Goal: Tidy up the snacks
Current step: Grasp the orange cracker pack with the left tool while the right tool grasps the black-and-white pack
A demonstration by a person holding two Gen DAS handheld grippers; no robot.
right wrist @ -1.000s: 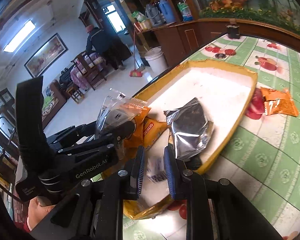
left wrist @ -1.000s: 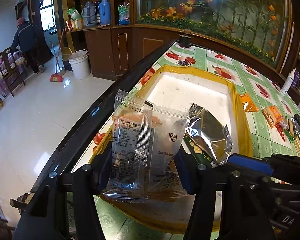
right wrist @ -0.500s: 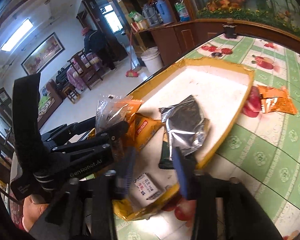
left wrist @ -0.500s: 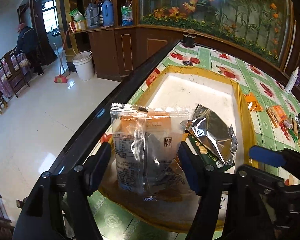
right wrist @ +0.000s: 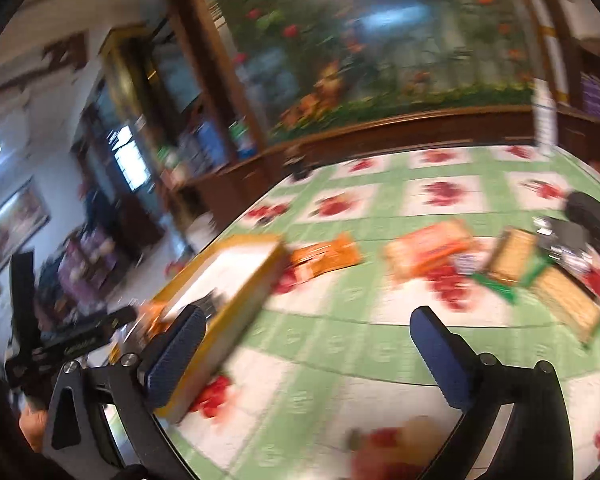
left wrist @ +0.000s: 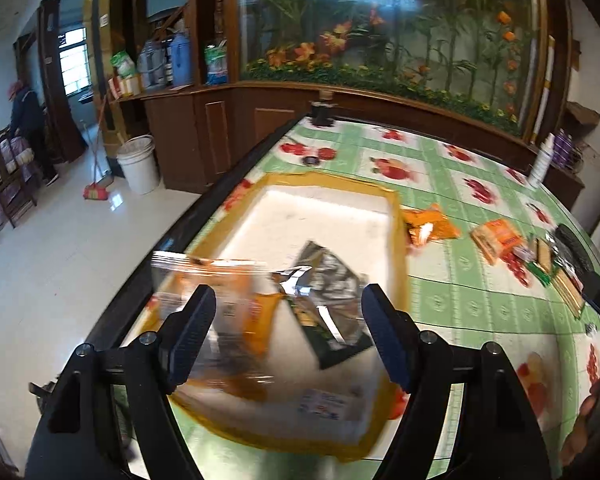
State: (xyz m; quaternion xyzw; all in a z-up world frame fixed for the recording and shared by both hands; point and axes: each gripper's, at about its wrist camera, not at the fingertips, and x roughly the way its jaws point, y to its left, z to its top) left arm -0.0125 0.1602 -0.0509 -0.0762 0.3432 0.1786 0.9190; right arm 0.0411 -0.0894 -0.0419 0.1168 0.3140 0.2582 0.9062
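Right hand-held gripper [right wrist: 304, 354] swung off tray [right wrist: 256, 280], jaws opening, empty; orange packets [right wrist: 428, 250] ahead, axis crosswise. Left hand-held gripper [left wrist: 288, 336] opening, clear packet [left wrist: 212, 304] dropped.

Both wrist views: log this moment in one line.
left hand-held gripper: opening, clear packet dropping into tray | right hand-held gripper: opening, empty

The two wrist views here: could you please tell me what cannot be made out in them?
- Left wrist view: the clear-and-orange snack packet is motion-smeared, its print unreadable; whether it has landed in the yellow-rimmed white tray is unclear.
- Right wrist view: blurred throughout; labels on the orange packets are illegible, and the tray's contents are hidden behind its wall.
- Right edge, left view: dark objects are cut off.
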